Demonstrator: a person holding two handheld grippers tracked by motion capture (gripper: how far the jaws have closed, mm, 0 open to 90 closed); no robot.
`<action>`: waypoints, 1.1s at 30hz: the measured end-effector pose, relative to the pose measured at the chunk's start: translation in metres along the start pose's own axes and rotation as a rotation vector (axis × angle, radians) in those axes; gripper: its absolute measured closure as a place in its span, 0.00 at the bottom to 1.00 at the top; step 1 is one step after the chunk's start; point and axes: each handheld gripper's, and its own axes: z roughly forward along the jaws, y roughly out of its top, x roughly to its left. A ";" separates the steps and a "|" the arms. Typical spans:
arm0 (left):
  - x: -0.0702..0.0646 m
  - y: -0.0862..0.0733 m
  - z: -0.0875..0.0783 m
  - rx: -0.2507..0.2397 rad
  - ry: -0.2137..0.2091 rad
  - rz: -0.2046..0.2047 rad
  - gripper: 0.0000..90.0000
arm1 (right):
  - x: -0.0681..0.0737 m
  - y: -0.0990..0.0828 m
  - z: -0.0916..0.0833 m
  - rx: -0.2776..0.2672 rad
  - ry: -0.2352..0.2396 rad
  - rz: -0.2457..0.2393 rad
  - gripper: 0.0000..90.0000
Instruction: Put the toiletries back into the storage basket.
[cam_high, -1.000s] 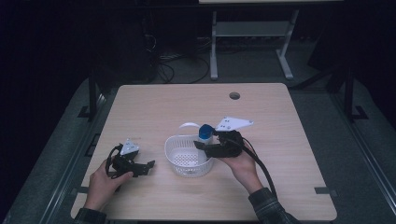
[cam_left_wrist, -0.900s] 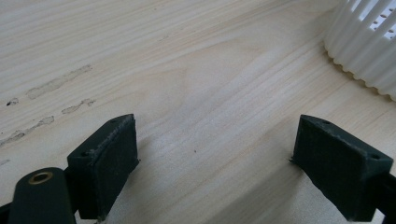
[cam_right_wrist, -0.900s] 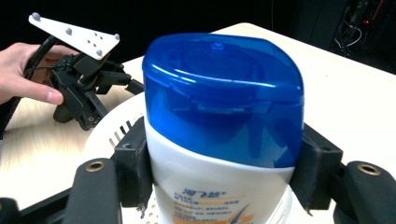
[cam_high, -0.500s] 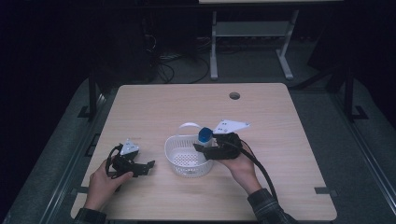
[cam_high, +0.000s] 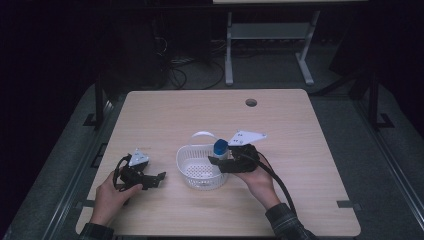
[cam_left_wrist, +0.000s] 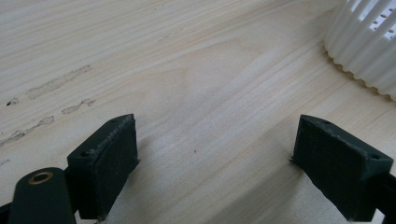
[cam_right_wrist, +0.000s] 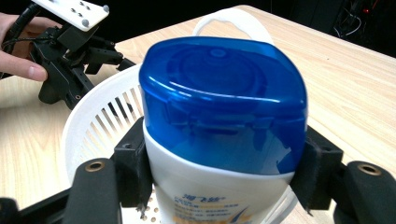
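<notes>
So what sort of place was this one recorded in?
Probably a lab or studio set up for recording, not a home: a bare wooden table with a cable hole, dark surroundings, loose cables on the floor and a metal stand behind.

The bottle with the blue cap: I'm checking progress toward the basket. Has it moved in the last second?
Yes. The bottle in the right gripper has shifted slightly toward the person, now above the basket's right rim.

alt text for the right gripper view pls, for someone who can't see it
A white bottle with a blue cap is clamped between the right gripper's two black jaws, above a white slotted basket on a wooden table. At upper left, a hand holds the left gripper beside the basket.
</notes>
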 end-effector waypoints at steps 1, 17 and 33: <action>0.000 0.000 0.000 0.000 0.000 0.000 0.14 | 0.000 0.000 0.000 0.001 0.000 0.001 0.38; 0.000 0.000 0.000 0.002 0.001 0.003 0.14 | 0.002 0.000 -0.001 -0.006 0.085 0.030 0.19; 0.000 0.000 0.000 0.004 0.002 0.001 0.14 | 0.003 -0.001 -0.011 -0.010 0.105 0.047 0.00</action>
